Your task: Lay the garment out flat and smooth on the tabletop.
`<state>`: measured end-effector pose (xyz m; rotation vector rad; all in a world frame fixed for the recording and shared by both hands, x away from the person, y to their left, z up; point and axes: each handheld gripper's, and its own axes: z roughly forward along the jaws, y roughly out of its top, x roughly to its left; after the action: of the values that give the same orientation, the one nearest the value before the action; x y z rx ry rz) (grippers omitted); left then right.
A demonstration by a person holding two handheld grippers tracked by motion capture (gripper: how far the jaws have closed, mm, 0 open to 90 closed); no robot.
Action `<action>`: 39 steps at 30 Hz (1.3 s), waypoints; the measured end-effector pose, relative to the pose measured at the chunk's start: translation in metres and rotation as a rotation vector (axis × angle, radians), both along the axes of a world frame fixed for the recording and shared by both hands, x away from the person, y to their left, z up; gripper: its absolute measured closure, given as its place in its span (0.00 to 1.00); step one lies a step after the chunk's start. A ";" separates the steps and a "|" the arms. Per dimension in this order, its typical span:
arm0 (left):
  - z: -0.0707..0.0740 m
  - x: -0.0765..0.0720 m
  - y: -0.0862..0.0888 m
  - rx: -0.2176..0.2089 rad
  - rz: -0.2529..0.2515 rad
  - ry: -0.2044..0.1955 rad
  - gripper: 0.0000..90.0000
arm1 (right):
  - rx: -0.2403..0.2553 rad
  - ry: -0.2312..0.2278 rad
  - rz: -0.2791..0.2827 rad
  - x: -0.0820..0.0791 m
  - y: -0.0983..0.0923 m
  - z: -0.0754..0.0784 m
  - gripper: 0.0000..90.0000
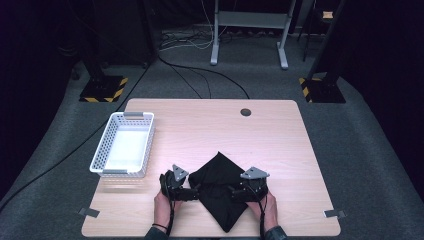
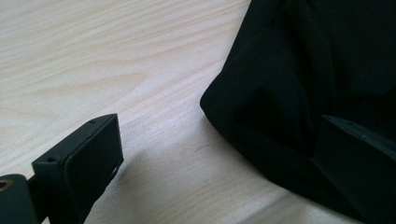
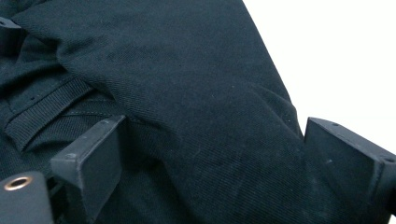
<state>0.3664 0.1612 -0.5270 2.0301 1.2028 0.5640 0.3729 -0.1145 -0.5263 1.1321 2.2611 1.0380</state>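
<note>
Cloth: a black cloth point(image 1: 220, 192) lies folded on the near middle of the counter point(image 1: 210, 125), set cornerwise, one corner toward the far side and one toward the near edge.
Cloth detail: in the right gripper view the fabric point(image 3: 187, 102) shows a fine weave and a ribbed band with a stitched seam at the left.
Left tongs: the left tongs point(image 1: 196, 192) sit at the cloth's left corner, held by the person's left hand point(image 1: 165, 202). In the left gripper view the left tongs point(image 2: 224, 158) are spread wide; one jaw lies over bare wood, the other against the cloth's rounded edge point(image 2: 289, 116). Nothing is pinched.
Right tongs: the right tongs point(image 1: 235, 192) rest over the cloth's right side, held by the right hand point(image 1: 267, 207). In the right gripper view the right tongs point(image 3: 210, 158) stand released, spread wide with a fold of cloth lying between the jaws, not squeezed.
Basket: a white basket point(image 1: 145, 150) with pierced walls stands at the counter's left side, well apart from the cloth.
Counter: light wood, with a round dark hole point(image 1: 245, 112) near the far edge.
</note>
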 end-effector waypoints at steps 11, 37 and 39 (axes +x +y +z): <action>0.000 -0.008 0.000 -0.011 -0.003 0.013 0.04 | 0.003 0.004 0.010 -0.011 -0.001 0.000 0.08; -0.001 -0.004 0.003 -0.043 -0.005 0.052 0.05 | -0.161 -0.017 0.186 -0.014 0.069 0.030 0.52; -0.001 -0.004 0.003 -0.047 -0.003 0.055 0.05 | -0.177 -0.037 0.200 -0.015 0.072 0.029 0.60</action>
<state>0.3625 0.1642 -0.5281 2.0189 1.2334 0.4772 0.3584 -0.0424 -0.4973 0.8225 2.4193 0.9001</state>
